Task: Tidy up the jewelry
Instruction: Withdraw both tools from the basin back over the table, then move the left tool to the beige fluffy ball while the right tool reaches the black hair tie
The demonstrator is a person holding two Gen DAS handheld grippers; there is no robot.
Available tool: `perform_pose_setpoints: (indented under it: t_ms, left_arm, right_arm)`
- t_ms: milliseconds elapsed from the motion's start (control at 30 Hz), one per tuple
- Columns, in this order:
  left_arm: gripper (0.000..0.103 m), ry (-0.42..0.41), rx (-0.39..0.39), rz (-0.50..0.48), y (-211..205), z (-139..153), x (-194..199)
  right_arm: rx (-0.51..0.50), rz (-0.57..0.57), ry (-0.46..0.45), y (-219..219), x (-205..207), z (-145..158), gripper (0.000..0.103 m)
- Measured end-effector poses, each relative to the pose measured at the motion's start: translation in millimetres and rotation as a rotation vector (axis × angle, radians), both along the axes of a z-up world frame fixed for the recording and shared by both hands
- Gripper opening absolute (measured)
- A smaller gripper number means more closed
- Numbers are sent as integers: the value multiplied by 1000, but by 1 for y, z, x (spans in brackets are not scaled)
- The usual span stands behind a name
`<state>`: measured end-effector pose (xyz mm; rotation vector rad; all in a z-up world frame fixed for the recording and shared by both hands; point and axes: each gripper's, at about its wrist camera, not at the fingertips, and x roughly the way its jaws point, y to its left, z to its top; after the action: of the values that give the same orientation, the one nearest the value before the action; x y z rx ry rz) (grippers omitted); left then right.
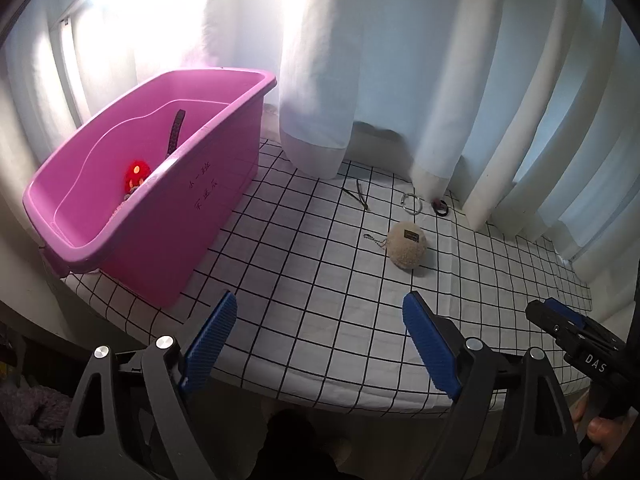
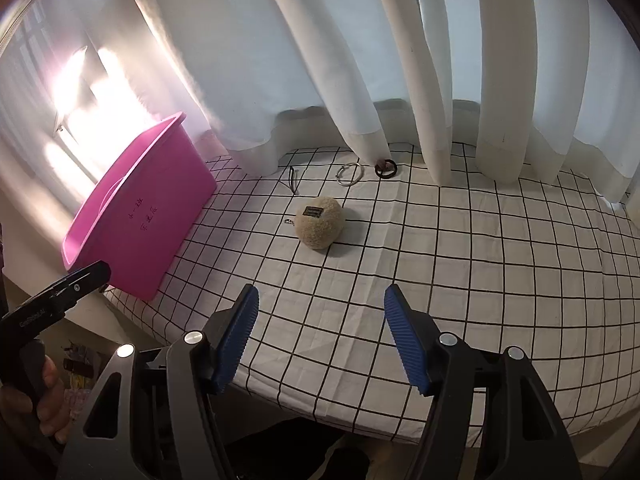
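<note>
The left tool (image 1: pixel 320 344) stood released with nothing between its blue pads, and the right tool (image 2: pixel 320 340) was likewise unclenched and empty, both hanging over the near edge of the table (image 2: pixel 480 264) with its grid-checked cloth. The plush ball charm (image 2: pixel 320 227) lay near the middle of the cloth, its short bead chain (image 1: pixel 374 240) trailing toward the pink bin (image 1: pixel 160 216). Farther back, close to the curtain hem (image 1: pixel 316 160), lay a thin hair clip (image 1: pixel 362 196), a silver bangle (image 1: pixel 412 204) and a dark ring-shaped piece (image 1: pixel 441 210), all apart from one another. The bin already held a red ornament (image 1: pixel 137 174) and a dark strap (image 1: pixel 175 130). The plush looked light and soft, likely to squash and hold well if pinched across its body; the bangle seemed stiff and slippery, best taken across its rim.
</note>
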<state>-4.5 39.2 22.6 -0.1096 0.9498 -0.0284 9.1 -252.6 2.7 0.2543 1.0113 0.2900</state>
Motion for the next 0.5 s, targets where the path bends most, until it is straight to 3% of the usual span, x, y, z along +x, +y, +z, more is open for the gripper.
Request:
perform_pose_setpoints:
  t_ms: [300,400,500]
  left_arm:
    - [85,-13,-12,-62,-33,-25,52]
    - [85,-18,-22,-92,-42,-37,71]
    - [85,-1,-20,-127,-48,-50,87]
  right_arm:
    - [-77,-17,11,-11,40,-14,63]
    - [-125,-11,-26,-8,58,-18,63]
    - [-115,-22,-20,-8,76,-26,63]
